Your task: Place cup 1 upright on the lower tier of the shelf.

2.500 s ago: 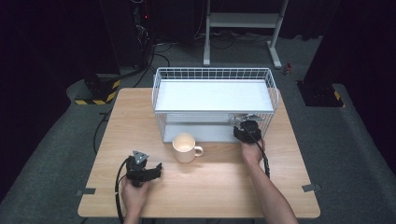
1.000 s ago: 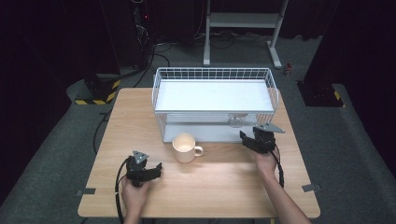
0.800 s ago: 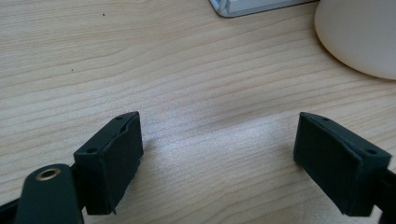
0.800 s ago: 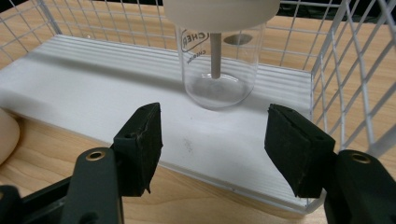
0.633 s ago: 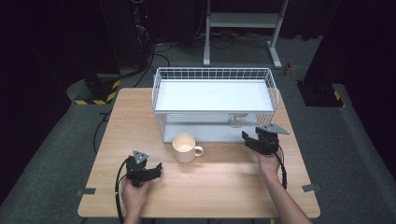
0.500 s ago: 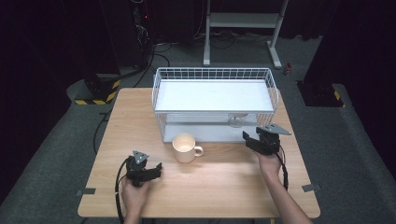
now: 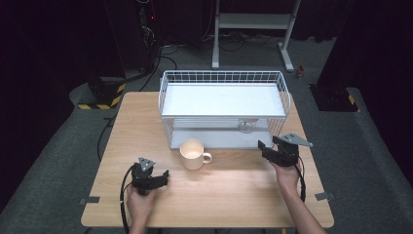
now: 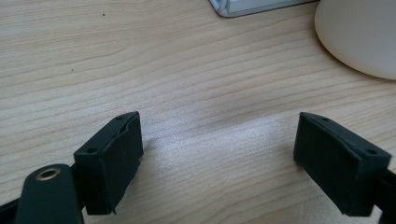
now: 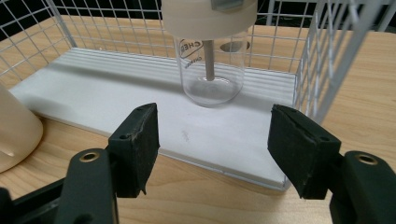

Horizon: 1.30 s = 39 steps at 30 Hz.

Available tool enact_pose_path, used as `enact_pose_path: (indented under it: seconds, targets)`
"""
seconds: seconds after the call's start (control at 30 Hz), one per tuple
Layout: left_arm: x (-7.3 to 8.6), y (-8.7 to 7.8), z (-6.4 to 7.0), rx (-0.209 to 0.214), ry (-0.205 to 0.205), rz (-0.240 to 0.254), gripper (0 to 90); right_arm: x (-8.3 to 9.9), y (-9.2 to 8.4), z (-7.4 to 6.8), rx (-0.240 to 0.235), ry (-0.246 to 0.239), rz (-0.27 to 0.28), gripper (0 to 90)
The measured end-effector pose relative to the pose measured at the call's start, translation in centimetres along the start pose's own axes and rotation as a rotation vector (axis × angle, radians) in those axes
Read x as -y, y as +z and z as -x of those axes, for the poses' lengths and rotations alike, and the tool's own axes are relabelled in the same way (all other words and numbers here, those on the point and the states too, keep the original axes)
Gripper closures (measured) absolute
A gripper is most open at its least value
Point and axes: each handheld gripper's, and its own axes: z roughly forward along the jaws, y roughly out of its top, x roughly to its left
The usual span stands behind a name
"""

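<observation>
Wooden table (image 7: 229,185) — right tongs (image 9: 212,140) level, parted, empty, before the jar (image 9: 212,70); left tongs (image 8: 219,158) wide, empty.

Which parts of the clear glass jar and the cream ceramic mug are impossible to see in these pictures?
- Clear glass jar with cream lid: in the right gripper view the top edge cuts off its lid; the printed label is too partial to read.
- The same jar in the high view: small, blurred behind the white wire rack.
- Cream ceramic mug: picture edges crop it in both gripper views; only the high view shows its handle.
</observation>
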Motion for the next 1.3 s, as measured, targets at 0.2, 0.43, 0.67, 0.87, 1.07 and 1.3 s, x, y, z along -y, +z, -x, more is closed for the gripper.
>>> enact_pose_path:
  seconds: [0.2,0.43,0.67,0.87,1.07,1.3]
  targets:
    - [0.0,0.0,0.0,0.0,0.0,0.0,16.0,0.3,-0.9,0.3,-0.017,0.005,0.017,32.9]
    - [0.0,0.0,0.0,0.0,0.0,0.0,16.0,0.7,-1.7,0.6,-0.031,0.015,0.026,32.4]
    - [0.0,0.0,0.0,0.0,0.0,-0.001,16.1,1.5,-2.5,0.9,-0.038,0.023,0.031,31.7]
    - [0.0,0.0,0.0,0.0,0.0,0.0,16.0,2.0,-3.2,1.2,-0.05,0.031,0.037,31.0]
    - [0.0,0.0,0.0,0.0,0.0,0.0,16.1,2.5,-4.0,1.5,-0.053,0.036,0.048,30.4]
    - [0.0,0.0,0.0,0.0,0.0,0.0,16.0,3.2,-4.5,1.7,-0.039,0.025,0.045,30.1]
